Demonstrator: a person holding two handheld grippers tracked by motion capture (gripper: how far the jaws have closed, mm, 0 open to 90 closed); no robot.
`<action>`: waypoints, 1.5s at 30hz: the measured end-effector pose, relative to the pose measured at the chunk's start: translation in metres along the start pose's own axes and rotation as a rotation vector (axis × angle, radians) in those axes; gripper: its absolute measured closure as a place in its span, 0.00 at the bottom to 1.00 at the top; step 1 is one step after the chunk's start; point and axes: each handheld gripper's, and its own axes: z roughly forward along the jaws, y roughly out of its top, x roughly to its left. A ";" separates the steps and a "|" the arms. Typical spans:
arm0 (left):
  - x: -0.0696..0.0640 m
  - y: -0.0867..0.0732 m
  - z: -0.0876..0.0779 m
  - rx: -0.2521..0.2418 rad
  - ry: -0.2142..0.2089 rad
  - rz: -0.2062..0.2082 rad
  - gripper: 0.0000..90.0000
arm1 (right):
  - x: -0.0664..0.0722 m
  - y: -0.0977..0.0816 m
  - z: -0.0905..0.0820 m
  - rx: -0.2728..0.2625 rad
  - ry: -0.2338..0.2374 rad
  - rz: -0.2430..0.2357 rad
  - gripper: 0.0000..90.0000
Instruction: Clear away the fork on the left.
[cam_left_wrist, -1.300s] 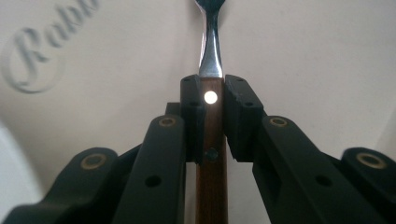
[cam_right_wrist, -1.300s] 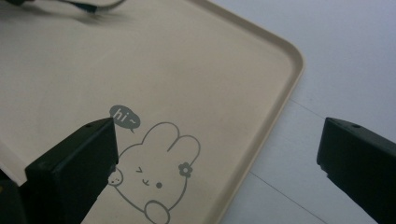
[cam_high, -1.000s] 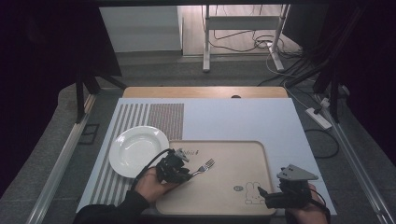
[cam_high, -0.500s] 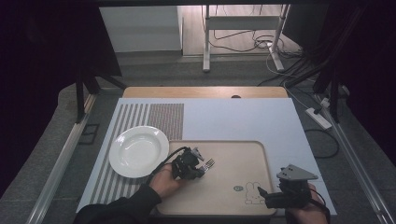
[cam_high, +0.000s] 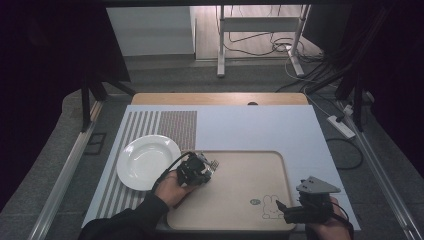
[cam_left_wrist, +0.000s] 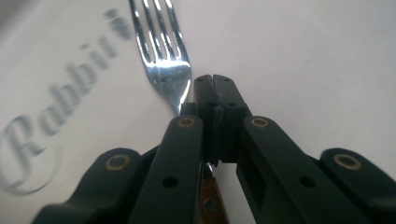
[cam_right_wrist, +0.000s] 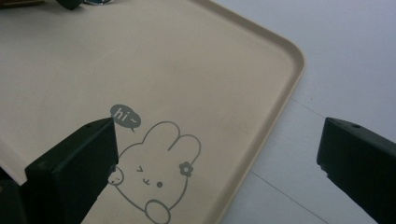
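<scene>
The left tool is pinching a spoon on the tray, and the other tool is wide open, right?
Not quite: it is a fork, not a spoon. The left gripper view shows its prongs just past the left tool, which is shut on its neck over the tray. The right tool is wide open, as you said.

We see a dim room with dark surroundings on the left and right, and the brightest light falling far off on a pale wooden floor (cam_high: 260, 30). There a white cabinet (cam_high: 150, 31) stands at the far left, beside the white metal legs of a stand (cam_high: 220, 45). Loose cables (cam_high: 280, 47) trail across the floor, and black ones bunch at the far right. A white power strip (cam_high: 341, 126) lies on the grey carpet (cam_high: 165, 80) to the right of the table (cam_high: 220, 98).
</scene>
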 end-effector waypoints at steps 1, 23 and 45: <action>0.003 -0.001 -0.001 0.000 0.006 -0.005 0.99 | 0.000 0.000 0.000 -0.001 -0.001 -0.001 0.00; 0.047 -0.023 -0.018 0.018 0.086 -0.149 0.99 | 0.001 0.000 0.000 0.004 0.001 -0.006 0.00; 0.040 -0.020 -0.033 -0.084 0.019 -0.112 0.65 | 0.001 0.000 0.000 0.005 -0.001 -0.005 0.00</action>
